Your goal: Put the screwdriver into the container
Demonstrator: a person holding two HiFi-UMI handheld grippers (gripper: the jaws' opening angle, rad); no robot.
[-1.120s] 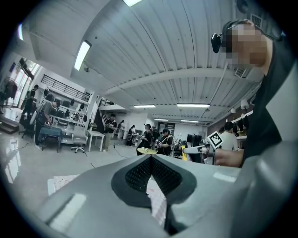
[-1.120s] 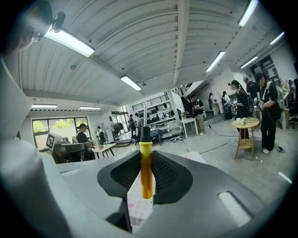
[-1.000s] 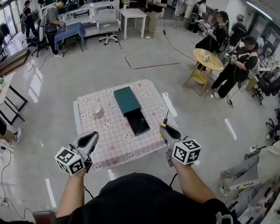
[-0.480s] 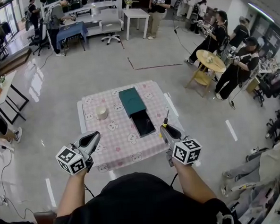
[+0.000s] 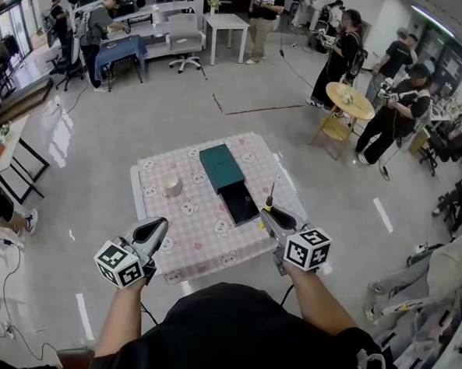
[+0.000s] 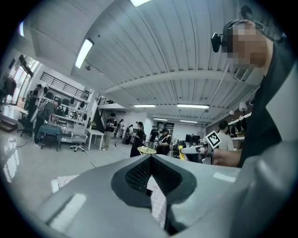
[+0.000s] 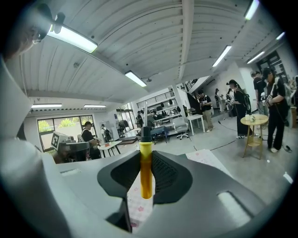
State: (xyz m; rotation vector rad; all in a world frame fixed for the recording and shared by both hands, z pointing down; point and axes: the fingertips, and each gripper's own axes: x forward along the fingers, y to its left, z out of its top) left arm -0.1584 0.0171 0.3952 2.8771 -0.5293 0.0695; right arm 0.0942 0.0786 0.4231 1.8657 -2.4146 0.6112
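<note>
R hand-held gripper (image 5: pixel 269 215) is clenched on the screwdriver (image 7: pixel 145 173). Pads pinch the yellow handle, and the shaft sticks out past the jaw tips, pointing fwd/away from the person. L hand-held gripper (image 5: pixel 146 238) has its jaws together w/ nothing between them, only the checked cloth showing through the slit. It hangs over the near-left edge of the surface (image 5: pixel 212 255).

Key relation: container (image 5: pixel 240 204) sits ahead and a bit left of the R gripper. Its open dark half is the near end, the teal half is beyond. In head view the shaft tip reads just beside the open half's right rim, not over it yet. Container long axis runs away from the person and the screwdriver axis is approx parallel, so IMO no big re-orient is needed: shift left/fwd, drop the tip, lay it in lengthwise.

R is clearly the nearer arm; L is well apart, on the far side of the box. Height above the cloth can't be told. Pale cup-like thing (image 5: pixel 172 186) sits left of the container, out of the path.
</note>
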